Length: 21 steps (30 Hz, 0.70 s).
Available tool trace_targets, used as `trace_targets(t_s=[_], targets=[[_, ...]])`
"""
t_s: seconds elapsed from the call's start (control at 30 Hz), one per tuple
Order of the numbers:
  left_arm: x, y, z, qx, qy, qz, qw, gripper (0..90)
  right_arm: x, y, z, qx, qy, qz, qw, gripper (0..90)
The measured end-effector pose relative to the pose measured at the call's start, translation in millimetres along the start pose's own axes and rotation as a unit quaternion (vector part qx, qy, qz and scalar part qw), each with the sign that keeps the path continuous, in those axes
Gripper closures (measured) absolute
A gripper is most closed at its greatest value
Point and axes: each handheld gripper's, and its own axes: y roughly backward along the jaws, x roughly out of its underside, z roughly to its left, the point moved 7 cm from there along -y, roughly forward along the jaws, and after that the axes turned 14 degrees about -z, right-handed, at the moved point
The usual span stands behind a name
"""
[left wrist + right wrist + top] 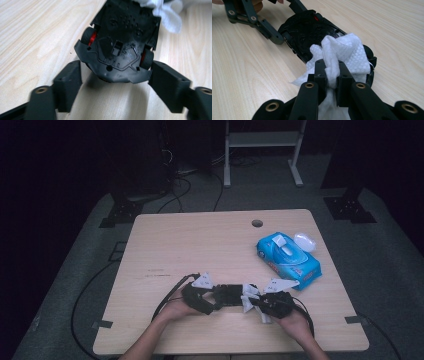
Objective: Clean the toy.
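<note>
A black toy car [117, 37] with red wheel hubs lies belly-up on the wooden table [190, 245]. My left gripper [115, 67] is shut on one end of it, a jaw pressed against each side of the bumper. A white wet wipe [344, 50] is pinched in my right gripper [332, 67], which holds it down on the car's underside [307, 30] at the other end. In the high view the car [227, 295] sits near the front edge between the left gripper [212, 297] and the right gripper [252, 302].
A blue pack of wet wipes [289, 260] lies at the right of the table, with a small white case [305, 241] behind it. A cable hole [257, 223] is near the far edge. Cables trail off the table's front left.
</note>
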Motion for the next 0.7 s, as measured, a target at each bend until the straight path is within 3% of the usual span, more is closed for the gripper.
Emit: trace_targets(t_s=[0.2, 0.5, 0.7], targets=[[0.9, -2.9, 0.0, -0.004, -0.014, 0.007, 0.9999, 30.5, -6.7, -7.0, 7.4, -0.012, 0.018, 0.017, 0.9996, 81.4], [0.8, -3.3, -2.5, -0.005, -0.028, 0.006, 0.9996, 32.3, -28.2, -53.2, 32.3, -0.048, 0.062, 0.032, 0.9964, 81.4], [-3.3, -5.0, -1.9, -0.012, -0.038, -0.001, 0.9992, 24.7, -26.5, -48.6, 26.1, -0.045, 0.053, 0.033, 0.9970, 81.4]])
